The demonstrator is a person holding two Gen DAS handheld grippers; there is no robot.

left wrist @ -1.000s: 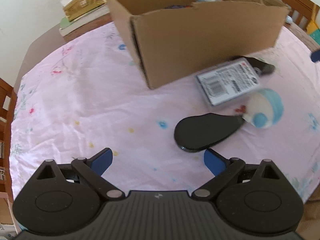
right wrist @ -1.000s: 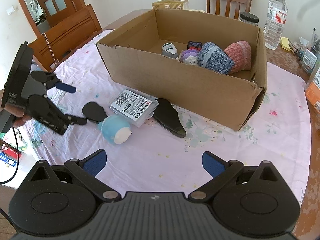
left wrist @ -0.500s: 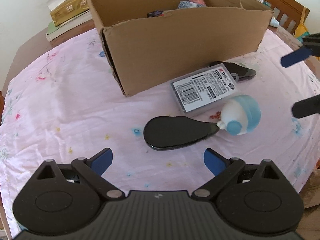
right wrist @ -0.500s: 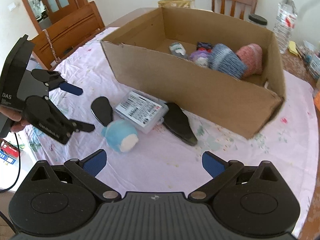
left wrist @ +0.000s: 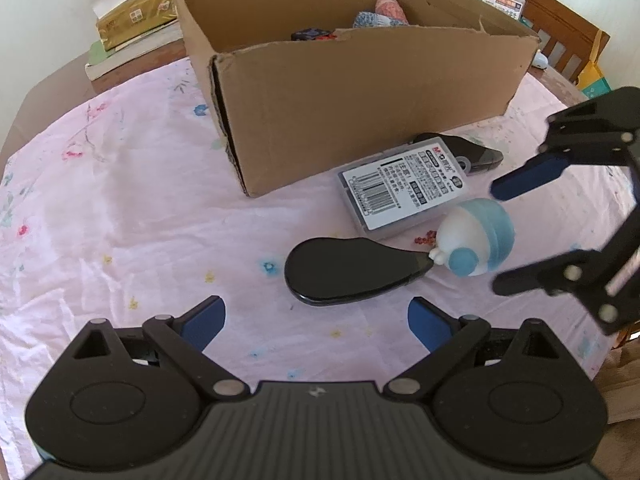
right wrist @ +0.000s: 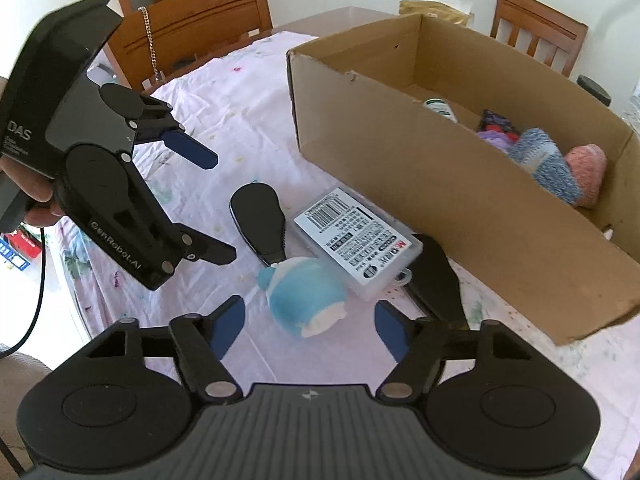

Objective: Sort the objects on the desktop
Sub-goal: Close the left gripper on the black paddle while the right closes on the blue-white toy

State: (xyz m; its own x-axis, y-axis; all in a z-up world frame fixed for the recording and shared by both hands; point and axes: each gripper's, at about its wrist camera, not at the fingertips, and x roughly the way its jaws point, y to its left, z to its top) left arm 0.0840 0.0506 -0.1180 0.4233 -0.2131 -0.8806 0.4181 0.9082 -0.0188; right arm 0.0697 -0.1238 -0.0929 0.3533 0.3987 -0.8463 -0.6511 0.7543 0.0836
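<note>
Change since earlier: both grippers have come in closer to the loose items; the right gripper (right wrist: 308,326) now looks down on the blue toy at close range, and the cardboard box has slid toward the right of its view.
Left gripper (left wrist: 316,322): jaws spread wide, holding nothing; it hovers over the pink floral tablecloth (left wrist: 120,208), just short of the black paddle-shaped object (left wrist: 352,276).
Right gripper: jaws wide apart and empty; the blue toy (right wrist: 306,296) lies between and just ahead of its fingertips, not touched as far as can be seen.
Blue toy: a rounded blue-and-white plush figure lying on its side on the cloth, touching the narrow end of the black paddle-shaped object and just beside the plastic case.
Plastic case (left wrist: 402,192): clear, flat, with a barcode label facing up; it rests partly on a second black paddle-shaped piece (right wrist: 438,280) near the box wall.
Cardboard box (left wrist: 360,112): open-topped, standing on the cloth just behind the loose items.
Box contents: a blue knitted item (right wrist: 548,164), a pink knitted item (right wrist: 588,172), a purple item and a small dark patterned thing; details are too small to tell.
Background: a tissue box (left wrist: 132,20) on a stack of books beyond the cloth, and wooden chairs (right wrist: 196,40) around the table.
</note>
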